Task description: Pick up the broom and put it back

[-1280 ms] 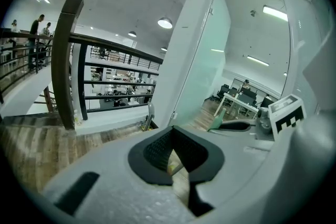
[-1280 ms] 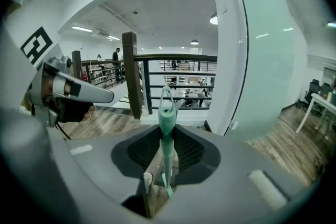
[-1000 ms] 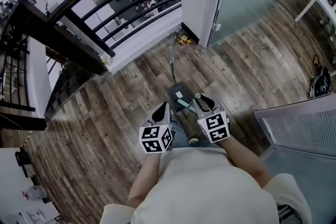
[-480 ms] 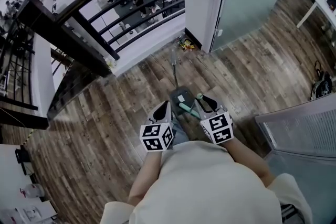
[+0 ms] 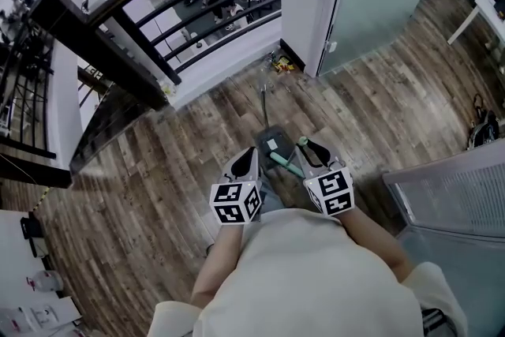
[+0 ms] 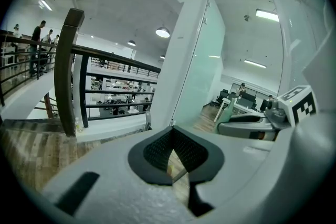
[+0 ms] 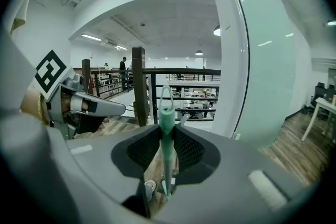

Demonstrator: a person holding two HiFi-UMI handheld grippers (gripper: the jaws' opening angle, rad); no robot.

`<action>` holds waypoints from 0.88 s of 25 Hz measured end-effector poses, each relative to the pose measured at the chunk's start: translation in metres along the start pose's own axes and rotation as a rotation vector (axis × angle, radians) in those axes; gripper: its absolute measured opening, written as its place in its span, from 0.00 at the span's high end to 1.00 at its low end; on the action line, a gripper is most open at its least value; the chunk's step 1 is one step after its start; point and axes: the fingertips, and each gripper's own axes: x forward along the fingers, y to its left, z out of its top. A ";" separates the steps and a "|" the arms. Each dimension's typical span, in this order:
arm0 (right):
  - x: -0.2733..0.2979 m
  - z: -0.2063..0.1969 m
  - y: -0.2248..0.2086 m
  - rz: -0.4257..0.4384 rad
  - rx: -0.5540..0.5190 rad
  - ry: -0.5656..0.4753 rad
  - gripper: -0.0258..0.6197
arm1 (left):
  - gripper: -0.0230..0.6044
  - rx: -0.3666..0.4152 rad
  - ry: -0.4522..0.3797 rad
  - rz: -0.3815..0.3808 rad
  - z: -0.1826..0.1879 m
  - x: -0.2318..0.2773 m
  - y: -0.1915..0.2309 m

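Right tongs (image 7: 167, 136) shifted slightly, clamping broom handle (image 7: 166, 110)

- Broom handle (image 5: 282, 162): only a short green stretch shows in the head view; its brush end is out of sight.
- Grey flat thing (image 5: 272, 143) on the floor: near end covered, kind unclear.
- Yellow bits (image 5: 282, 63) by the wall: too small to tell.
- People (image 6: 38, 34) on the far walkway: too small to make out.
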 end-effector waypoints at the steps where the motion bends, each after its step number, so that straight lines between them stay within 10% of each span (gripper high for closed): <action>1: 0.000 0.001 0.000 0.000 0.003 -0.003 0.82 | 0.96 0.001 -0.001 0.000 0.000 -0.001 0.000; 22: -0.016 -0.004 -0.002 -0.007 -0.002 -0.021 0.82 | 0.95 0.004 -0.028 -0.006 -0.003 -0.011 -0.014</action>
